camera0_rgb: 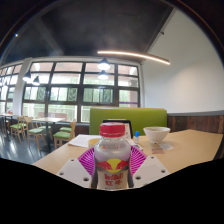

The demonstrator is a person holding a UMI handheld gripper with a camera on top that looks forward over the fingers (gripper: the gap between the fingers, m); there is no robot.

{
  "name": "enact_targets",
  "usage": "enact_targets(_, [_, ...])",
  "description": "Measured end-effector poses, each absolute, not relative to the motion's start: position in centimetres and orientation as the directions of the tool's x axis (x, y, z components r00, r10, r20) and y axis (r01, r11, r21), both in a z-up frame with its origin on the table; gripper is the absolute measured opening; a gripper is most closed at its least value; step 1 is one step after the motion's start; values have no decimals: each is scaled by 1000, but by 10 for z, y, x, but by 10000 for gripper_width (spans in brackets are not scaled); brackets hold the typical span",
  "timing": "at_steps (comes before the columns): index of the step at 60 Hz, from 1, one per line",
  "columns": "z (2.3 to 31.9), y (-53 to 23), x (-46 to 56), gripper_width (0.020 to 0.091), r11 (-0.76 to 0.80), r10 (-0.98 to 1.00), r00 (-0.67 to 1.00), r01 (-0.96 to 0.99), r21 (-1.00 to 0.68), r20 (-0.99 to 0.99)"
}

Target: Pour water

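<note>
Gripper [113, 170] clamping bottle [113, 158] between both pads, nearest. White cap on top, probably needing removal. Bowl [156, 133] sitting farther right on table [190, 147]. Judgement: carrying bottle upright toward bowl, tilting slowly over rim.

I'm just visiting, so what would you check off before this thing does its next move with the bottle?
1. Bottle between the fingers: ok, pads sit at both its sides.
2. Gripper squeezing it firmly: cannot tell, though the pads look pressed on.
3. Cap off for pouring: not ok, the pink cap is on.
4. Bowl to pour into: ok, upright on the table beyond the bottle.
5. Water inside: cannot tell.
</note>
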State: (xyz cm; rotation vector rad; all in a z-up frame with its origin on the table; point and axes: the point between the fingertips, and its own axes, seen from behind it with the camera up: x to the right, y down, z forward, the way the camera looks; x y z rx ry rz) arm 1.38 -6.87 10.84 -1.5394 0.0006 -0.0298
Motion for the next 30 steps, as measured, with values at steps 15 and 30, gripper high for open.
enact_targets(15, [115,-59,41,378,7,-68,985,157,-988,156])
enact_targets(30, [191,19,81,377,-120,-155,502,845,-521,851])
